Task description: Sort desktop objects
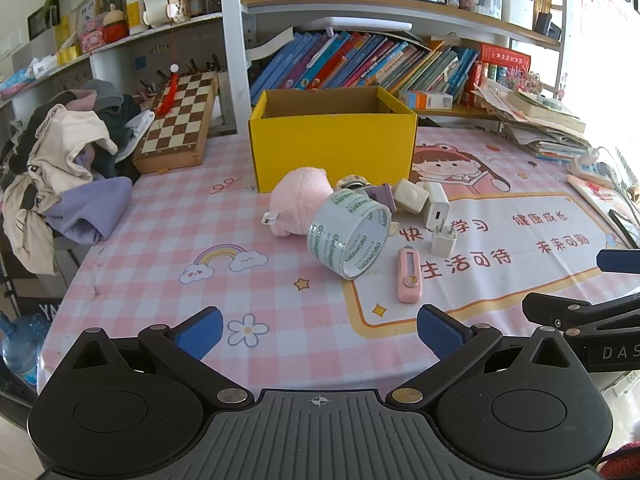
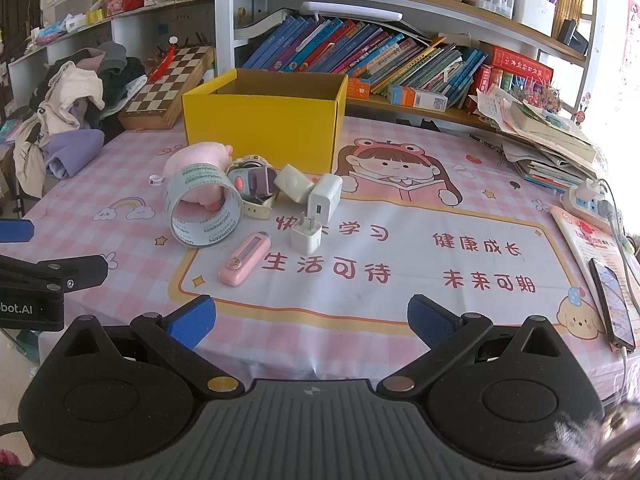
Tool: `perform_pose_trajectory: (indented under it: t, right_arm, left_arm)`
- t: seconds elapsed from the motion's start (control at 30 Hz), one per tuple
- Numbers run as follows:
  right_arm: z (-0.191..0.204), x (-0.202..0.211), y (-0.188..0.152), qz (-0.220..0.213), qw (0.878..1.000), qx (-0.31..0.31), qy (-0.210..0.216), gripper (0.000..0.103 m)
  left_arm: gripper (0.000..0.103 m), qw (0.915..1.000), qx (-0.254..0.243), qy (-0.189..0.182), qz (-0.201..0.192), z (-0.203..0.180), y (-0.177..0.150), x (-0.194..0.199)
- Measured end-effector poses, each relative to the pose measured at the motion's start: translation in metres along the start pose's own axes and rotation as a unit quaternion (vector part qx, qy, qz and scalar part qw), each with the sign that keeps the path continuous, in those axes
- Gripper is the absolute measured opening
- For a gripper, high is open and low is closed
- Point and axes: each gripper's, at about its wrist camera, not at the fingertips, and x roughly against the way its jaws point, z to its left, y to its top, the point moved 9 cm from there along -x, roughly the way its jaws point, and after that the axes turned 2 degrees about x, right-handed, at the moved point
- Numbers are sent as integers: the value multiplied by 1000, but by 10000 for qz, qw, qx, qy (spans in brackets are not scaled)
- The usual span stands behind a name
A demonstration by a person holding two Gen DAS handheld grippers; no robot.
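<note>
Left wrist view: the left hand-held gripper (image 1: 319, 334) hangs low over the near edge of the desk (image 1: 152, 240), its blue-padded fingers (image 1: 200, 332) spread wide with nothing between them. At 12 o'clock from it stands the open yellow box (image 1: 334, 148). Just in front of the box lies a cluster: a pink plush toy (image 1: 298, 204) at 11 o'clock, a roll of clear tape (image 1: 349, 236) leaning against it, a pink utility knife (image 1: 410, 276) at 1 o'clock of the gripper, a small white plug (image 1: 443, 239) beyond the knife, and a larger white charger (image 1: 436, 204) behind that. The right hand-held gripper (image 1: 580, 312) pokes in at 3 o'clock. A chessboard (image 1: 178, 120) and a heap of clothes (image 1: 68, 164) sit at 10 o'clock.

Right wrist view: the right hand-held gripper (image 2: 312, 320) is likewise wide open and empty, above the desk's near edge. The yellow box (image 2: 260, 128) stands at 11 o'clock. The tape roll (image 2: 203, 210) rests on edge against the plush toy (image 2: 200, 152); a small toy watch (image 2: 252, 182) lies just beside it. The utility knife (image 2: 245, 259) lies at 11 o'clock, close in, with the plug (image 2: 306, 236) and charger (image 2: 325, 198) at 12 o'clock. A phone (image 2: 612, 304) lies at 3 o'clock.
</note>
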Motion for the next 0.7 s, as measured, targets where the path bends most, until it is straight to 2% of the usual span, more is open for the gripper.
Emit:
perform_pose_trajectory:
  t: [0.7]
  right_arm:
    - [5, -3, -2, 61, 10000, 31, 59, 103]
  left_arm:
    - [103, 10000, 26, -27, 50, 1, -1, -1]
